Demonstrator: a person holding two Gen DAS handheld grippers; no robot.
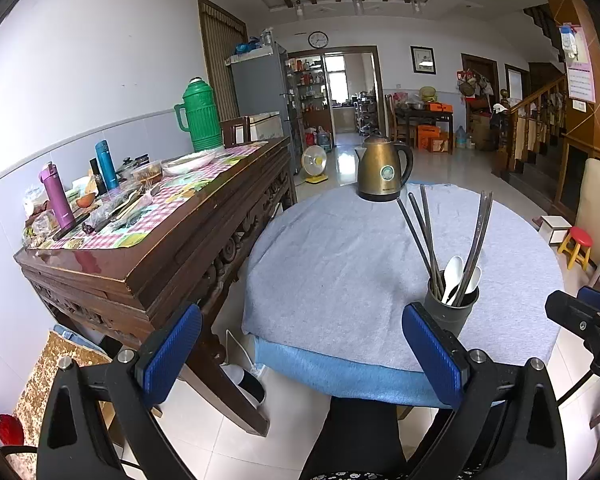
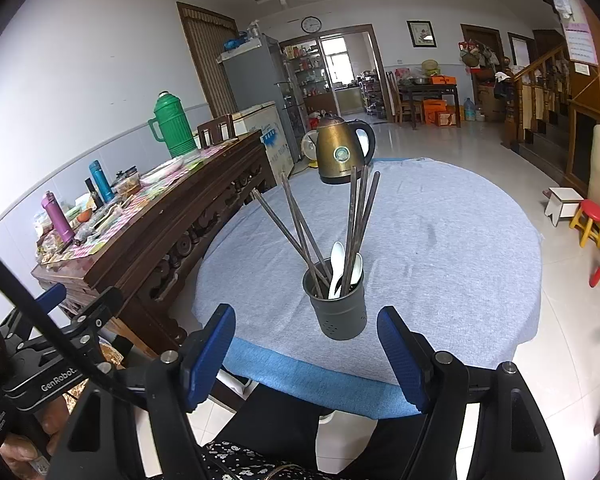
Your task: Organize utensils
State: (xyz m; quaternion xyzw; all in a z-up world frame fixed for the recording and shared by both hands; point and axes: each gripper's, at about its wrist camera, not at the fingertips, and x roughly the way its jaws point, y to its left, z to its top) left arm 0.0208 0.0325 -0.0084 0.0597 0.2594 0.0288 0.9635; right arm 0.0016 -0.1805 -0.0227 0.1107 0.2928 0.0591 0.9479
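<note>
A dark grey utensil holder point(image 2: 338, 312) stands upright near the front edge of a round table with a grey cloth point(image 2: 440, 240). It holds several dark chopsticks point(image 2: 358, 216) and white spoons point(image 2: 336, 268). It also shows in the left wrist view point(image 1: 452, 308), at the right. My right gripper point(image 2: 306, 356) is open and empty, just in front of the holder. My left gripper point(image 1: 302, 354) is open and empty, at the table's front left edge, left of the holder.
A bronze electric kettle point(image 2: 342, 150) stands at the table's far edge. A dark wooden sideboard point(image 1: 172, 240) on the left carries a green thermos point(image 1: 200, 116), bottles and dishes. A red stool point(image 2: 590, 222) stands on the tiled floor at right.
</note>
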